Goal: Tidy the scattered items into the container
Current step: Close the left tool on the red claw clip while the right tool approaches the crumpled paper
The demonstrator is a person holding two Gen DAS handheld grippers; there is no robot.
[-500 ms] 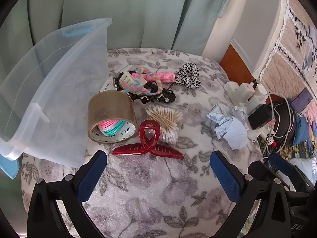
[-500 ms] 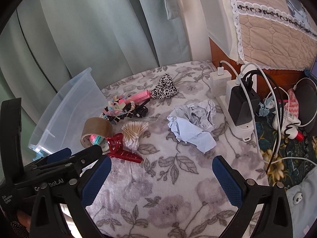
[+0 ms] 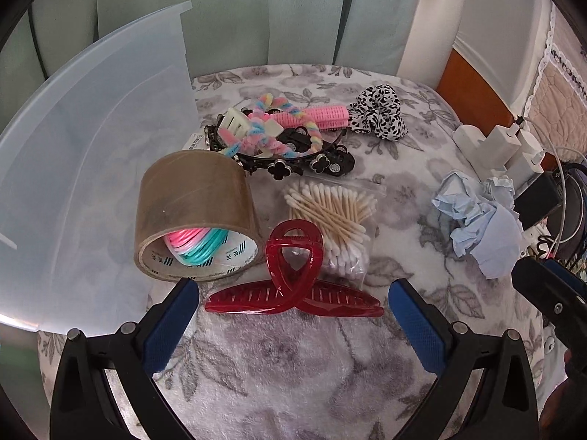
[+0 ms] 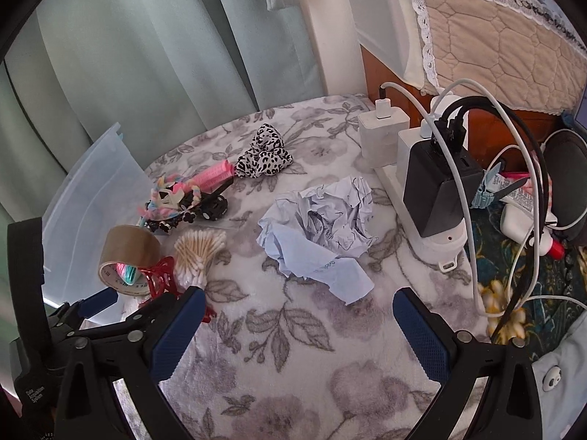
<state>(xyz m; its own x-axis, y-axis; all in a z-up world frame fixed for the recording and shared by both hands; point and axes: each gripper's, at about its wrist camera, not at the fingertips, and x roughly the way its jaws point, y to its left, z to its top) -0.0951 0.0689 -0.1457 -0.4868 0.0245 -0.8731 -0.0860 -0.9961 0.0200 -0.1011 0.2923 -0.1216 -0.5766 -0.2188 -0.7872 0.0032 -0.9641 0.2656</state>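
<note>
A: Where's the red hair claw [image 3: 293, 286] sitting?

B: It's lying flat on the floral blanket [image 3: 293, 366], long axis running left to right across your left gripper [image 3: 293, 315], loop pointing away from you, between the tape roll [image 3: 198, 212] and cotton swabs [image 3: 330, 216].

A: And my grippers?

B: Your left gripper is gaping wide, holding nothing, fingers flanking the claw's ends. Your right gripper [image 4: 293, 326] is hanging wide open too, touching nothing. The clear container [image 3: 91, 183] is standing left.
</note>
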